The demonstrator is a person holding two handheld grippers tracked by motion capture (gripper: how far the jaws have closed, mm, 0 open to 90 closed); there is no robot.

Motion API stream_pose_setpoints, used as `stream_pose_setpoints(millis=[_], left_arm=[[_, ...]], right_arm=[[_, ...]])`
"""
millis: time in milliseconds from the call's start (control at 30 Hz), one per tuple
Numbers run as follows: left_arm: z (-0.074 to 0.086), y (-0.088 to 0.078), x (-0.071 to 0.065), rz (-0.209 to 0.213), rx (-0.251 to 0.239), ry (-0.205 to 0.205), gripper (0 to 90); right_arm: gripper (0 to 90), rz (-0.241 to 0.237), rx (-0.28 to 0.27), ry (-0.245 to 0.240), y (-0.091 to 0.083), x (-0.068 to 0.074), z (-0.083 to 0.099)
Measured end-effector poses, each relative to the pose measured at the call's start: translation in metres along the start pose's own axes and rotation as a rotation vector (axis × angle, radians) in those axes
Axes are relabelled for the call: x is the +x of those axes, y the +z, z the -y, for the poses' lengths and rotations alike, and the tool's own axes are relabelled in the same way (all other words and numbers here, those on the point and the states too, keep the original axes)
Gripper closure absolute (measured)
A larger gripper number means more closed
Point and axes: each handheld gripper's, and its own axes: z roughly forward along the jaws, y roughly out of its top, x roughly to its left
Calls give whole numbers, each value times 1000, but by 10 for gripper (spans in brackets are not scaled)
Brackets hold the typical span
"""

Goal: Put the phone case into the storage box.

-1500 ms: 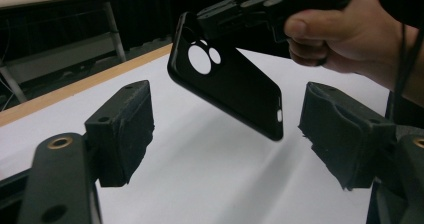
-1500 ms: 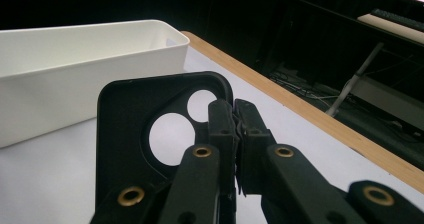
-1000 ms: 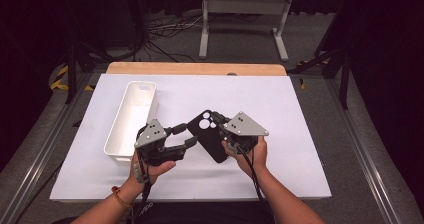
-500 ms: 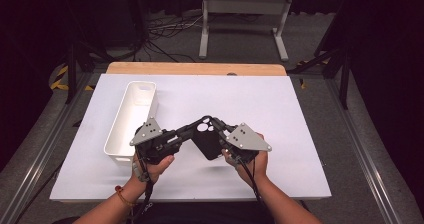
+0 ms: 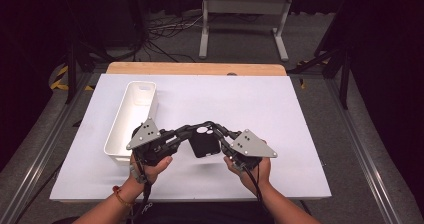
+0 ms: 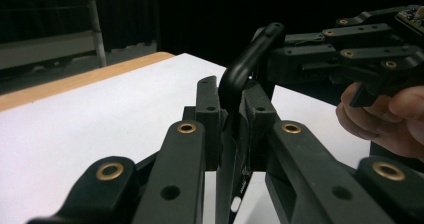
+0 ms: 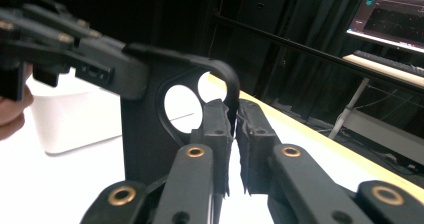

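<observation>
Black phone case point(image 5: 204, 143) is up off the white table point(image 5: 280, 114), pinched between left gripper point(image 5: 186, 132) and right gripper point(image 5: 223, 134), both clamped on its edges.

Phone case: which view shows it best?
Right gripper view: the black phone case stands broadside, camera cutouts plain. Left gripper view gives its thin edge; high view shows it small, held between both claws.

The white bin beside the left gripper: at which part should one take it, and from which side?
Grip the long wall of the white bin, coming down from above. It stands upright with its mouth open, and its thin rim would fit between two jaws. Both grippers are shut on the black phone case, so one must let go first.
</observation>
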Motion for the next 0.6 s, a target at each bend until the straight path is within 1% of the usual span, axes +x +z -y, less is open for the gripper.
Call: stream_pose_setpoints(millis=[33,67,100,133,167,200,233,267,300,367,400,467,567,600], left_arm=[[-1,-2,0,-1,4,9,819],[-2,-3,-1,-6,-10,15,819],[-3,-4,-1,-12,-14,17,819],[-5,-7,0,-17,-15,26,819],[-5,-9,0,-14,-16,25,820],[-6,-10,0,-23,-26,30,819],[-7,-12,1,-24,-20,34,819],[-7,-12,1,-28,-25,34,819],[-7,-13,2,-33,-22,44,819],[-7,-14,2,-32,-25,40,819],[-7,-14,3,-34,-23,42,819],[-7,-16,4,-42,-23,53,819],[-7,-17,5,-48,-20,63,819],[-6,-17,6,-46,-22,58,819]], right_arm=[[817,-7,-1,-10,-1,0,0],[796,-10,-3,-10,-2,0,0],[746,-13,2,-12,-3,0,0],[737,-12,3,-13,-3,0,0],[736,-20,2,4,-5,0,1],[716,-20,3,0,-7,0,2],[688,-20,6,-1,-9,-1,3],[667,-20,3,3,-11,-1,5],[646,-26,5,9,-13,-2,7],[590,-12,-5,12,-18,-3,14],[590,-12,-5,12,-18,-3,14],[500,-34,-1,14,-22,-5,22],[431,-54,25,-2,-25,-4,29],[410,-60,35,-12,-26,-5,31]])
